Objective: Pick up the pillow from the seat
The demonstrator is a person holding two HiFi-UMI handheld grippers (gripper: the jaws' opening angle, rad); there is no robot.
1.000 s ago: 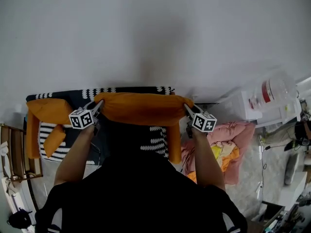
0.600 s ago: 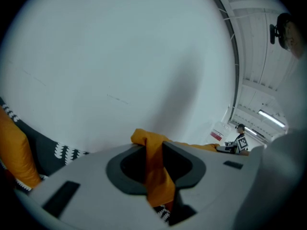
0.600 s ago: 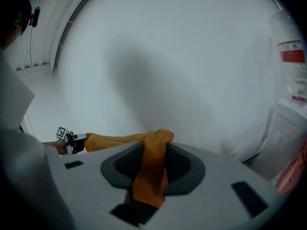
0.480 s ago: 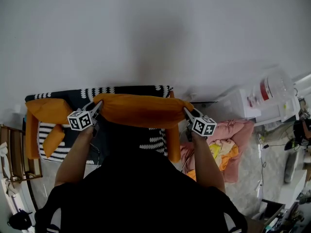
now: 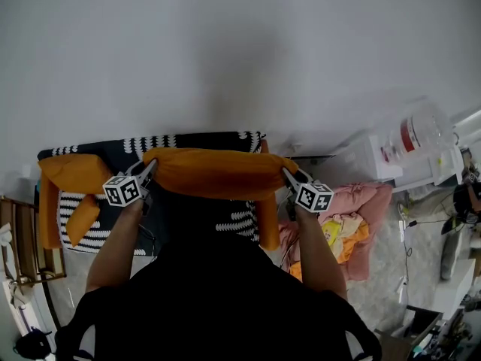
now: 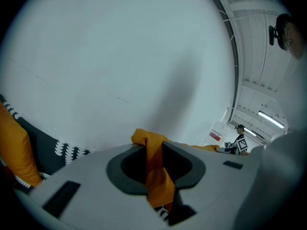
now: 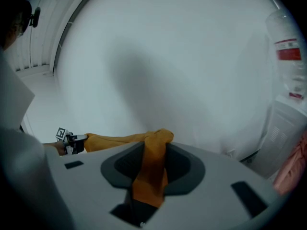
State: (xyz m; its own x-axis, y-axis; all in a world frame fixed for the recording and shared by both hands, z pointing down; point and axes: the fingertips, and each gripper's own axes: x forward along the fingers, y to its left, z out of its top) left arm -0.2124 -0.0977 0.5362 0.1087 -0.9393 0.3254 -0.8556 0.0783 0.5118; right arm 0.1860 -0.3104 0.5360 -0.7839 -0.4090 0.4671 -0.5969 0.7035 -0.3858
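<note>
I have the orange pillow [image 5: 214, 173] strung between both tools. My left gripper [image 5: 148, 170] is pinched tight on one corner of its fabric, and my right gripper [image 5: 288, 175] is clamped on the opposite corner, with cloth bunched between each pair of jaws. The pillow hangs across in front of me, over the black-and-white patterned seat [image 5: 188, 140]. I judge it clear of the seat, so the pick-up looks essentially done; what is left, if anything, is carrying it away. Another orange cushion [image 5: 75, 173] lies on the seat at the left. As for writing, a clear jug [image 5: 421, 138] at the right carries a red label, too small for me to read. The gripper cubes show only square markers.
</note>
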